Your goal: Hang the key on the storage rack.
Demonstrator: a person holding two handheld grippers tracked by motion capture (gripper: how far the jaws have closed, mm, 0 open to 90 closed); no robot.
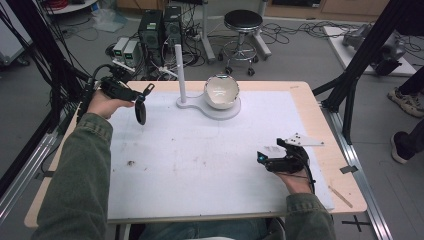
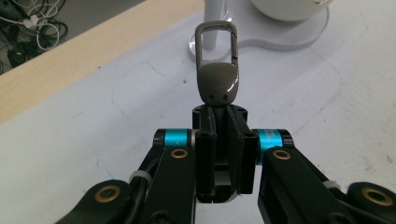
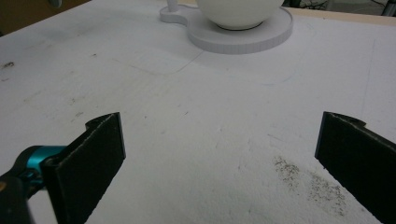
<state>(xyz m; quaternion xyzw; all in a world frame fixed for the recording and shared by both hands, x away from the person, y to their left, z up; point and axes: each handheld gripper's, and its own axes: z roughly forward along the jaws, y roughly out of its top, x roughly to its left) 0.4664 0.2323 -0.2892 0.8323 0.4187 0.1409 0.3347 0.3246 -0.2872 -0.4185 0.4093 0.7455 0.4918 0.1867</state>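
My left gripper is shut on a grey-brown snap-hook clip, whose metal loop sticks out past the jaws toward the white post. From above, the left gripper hangs over the table's far left, and a dark oval part of the clip dangles beneath it. A white stand at the far middle carries an upright post and a white bowl. My right gripper rests low at the near right, open, with nothing between its pads. The bowl lies well ahead of it.
A white mat covers most of the wooden table. Small dark specks mark the mat. Behind the table stand a stool, computer boxes and cables. Black frame struts rise at both sides.
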